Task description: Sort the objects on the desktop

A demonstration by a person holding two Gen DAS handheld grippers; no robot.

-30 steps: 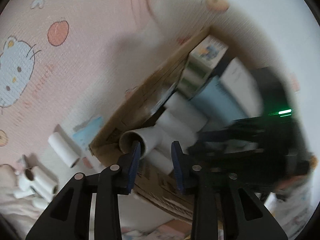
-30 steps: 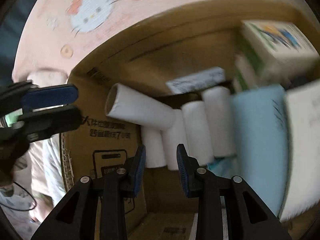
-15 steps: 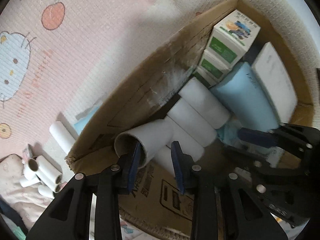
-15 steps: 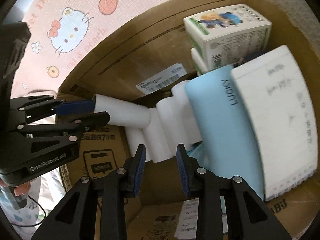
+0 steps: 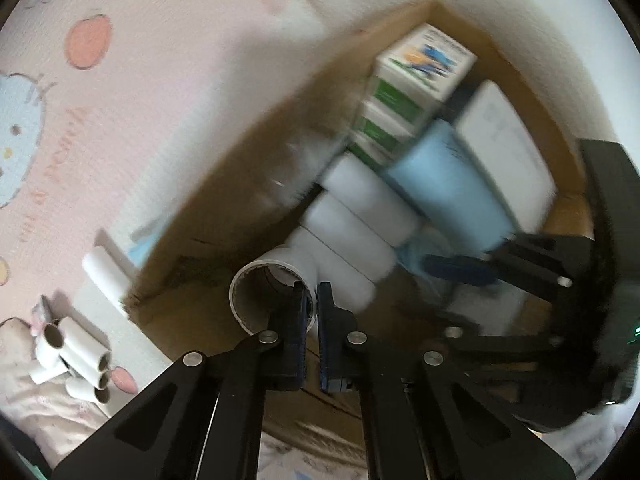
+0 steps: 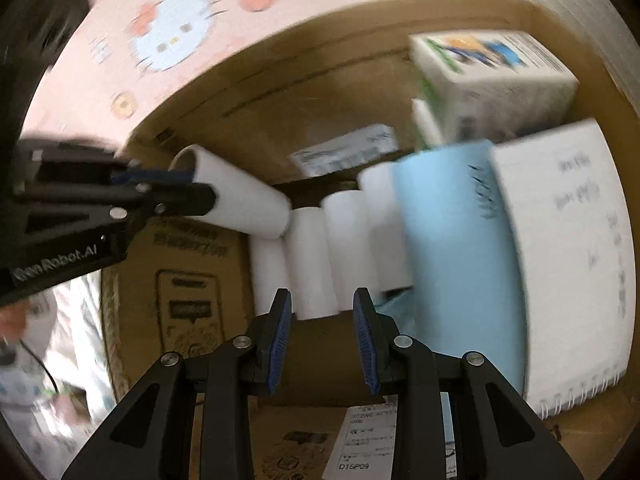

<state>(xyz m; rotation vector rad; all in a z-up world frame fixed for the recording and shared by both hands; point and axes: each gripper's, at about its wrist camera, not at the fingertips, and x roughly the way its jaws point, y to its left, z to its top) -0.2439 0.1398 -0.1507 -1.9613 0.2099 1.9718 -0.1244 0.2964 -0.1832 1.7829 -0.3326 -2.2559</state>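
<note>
Pink cartoon mat point(image 5: 168, 92) under cardboard box point(image 5: 256, 184): left gripper point(image 5: 311, 308) pinches tilted roll point(image 6: 244, 200) by its rim (thin hold, may slip), right gripper point(image 6: 323, 332) narrowly parted, empty.

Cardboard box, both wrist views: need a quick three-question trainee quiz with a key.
1. True or false: the left gripper is pinching the rim wall of the tilted roll, one finger inside the tube and one outside.
2. In the cardboard box, what stands between the row of white rolls and the spiral notebook?
A. a light-blue book
B. a green-and-white carton
C. a mug
3. Short answer: is the right gripper holding anything?

Key: 1 true. 2 A. 3 no; its jaws are open and empty above the box.
</note>
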